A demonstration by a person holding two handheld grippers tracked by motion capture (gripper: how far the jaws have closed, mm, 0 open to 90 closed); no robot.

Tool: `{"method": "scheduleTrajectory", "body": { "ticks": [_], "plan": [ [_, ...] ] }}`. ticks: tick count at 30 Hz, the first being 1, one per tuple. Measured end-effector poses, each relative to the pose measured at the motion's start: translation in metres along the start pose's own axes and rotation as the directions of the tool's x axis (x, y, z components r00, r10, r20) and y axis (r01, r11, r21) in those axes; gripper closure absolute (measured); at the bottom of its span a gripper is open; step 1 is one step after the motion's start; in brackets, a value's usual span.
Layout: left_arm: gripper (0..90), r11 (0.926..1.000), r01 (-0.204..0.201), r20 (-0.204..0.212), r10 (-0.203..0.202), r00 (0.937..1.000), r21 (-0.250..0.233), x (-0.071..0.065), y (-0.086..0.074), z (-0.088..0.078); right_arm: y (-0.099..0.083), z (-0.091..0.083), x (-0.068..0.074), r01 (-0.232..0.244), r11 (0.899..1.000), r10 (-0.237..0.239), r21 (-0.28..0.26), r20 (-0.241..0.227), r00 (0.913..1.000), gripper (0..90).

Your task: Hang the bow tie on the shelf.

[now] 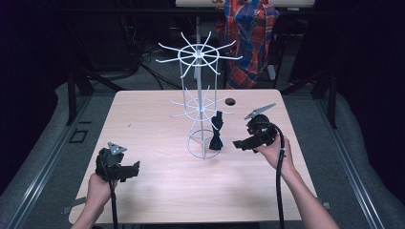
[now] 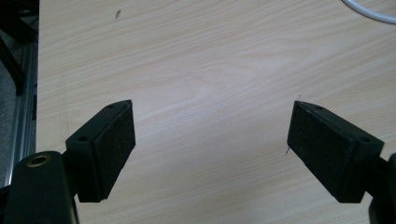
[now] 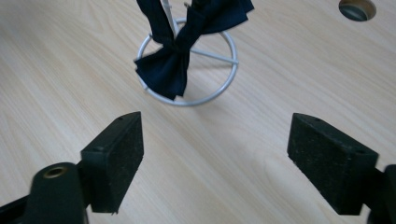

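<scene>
Each hand is fitted with a black gripper: the left gripper (image 1: 135,166) and the right gripper (image 1: 236,144), each topped by a grey three-cornered plate. Black foam-lined pads (image 2: 113,144) and a brass-coloured screw hole are seen. A black cable is trailed from each; the forearms are left bare.

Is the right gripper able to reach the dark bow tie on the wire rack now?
Probably yes. The right gripper is open and faces the bow tie, which hangs from the rack; between them is only bare table. The rack's base ring lies behind the tie.

A dark navy bow tie (image 1: 217,135) hangs from a lower hook of the white wire rack (image 1: 201,98) standing mid-table
</scene>
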State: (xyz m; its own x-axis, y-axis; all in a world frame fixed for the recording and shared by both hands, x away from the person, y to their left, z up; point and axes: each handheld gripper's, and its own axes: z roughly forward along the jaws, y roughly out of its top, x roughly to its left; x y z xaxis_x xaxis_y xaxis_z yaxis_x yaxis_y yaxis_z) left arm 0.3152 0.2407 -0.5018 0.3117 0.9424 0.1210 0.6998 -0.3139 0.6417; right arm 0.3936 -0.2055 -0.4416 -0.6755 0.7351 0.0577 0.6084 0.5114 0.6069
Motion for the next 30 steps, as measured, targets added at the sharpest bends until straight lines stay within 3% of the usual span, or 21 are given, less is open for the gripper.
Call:
{"method": "scheduleTrajectory", "body": {
  "ticks": [12,20,30],
  "plan": [
    [15.5,1.0,-0.003,0.005,0.003,1.0,-0.001,-0.001,0.0,0.0,-0.027,-0.011,-0.005,-0.03,0.999,0.029,0.044,0.01,0.9995,11.9],
    [15.5,1.0,-0.005,0.006,0.005,1.0,0.001,-0.001,0.001,0.0,-0.045,-0.013,-0.005,-0.019,0.996,0.018,0.09,0.018,0.9997,8.4],
    [15.5,0.9999,-0.011,0.008,0.011,0.9999,-0.003,-0.002,0.002,0.001,-0.062,-0.001,-0.004,-0.012,0.982,0.009,0.19,0.017,0.9998,8.7]
  ]
}}
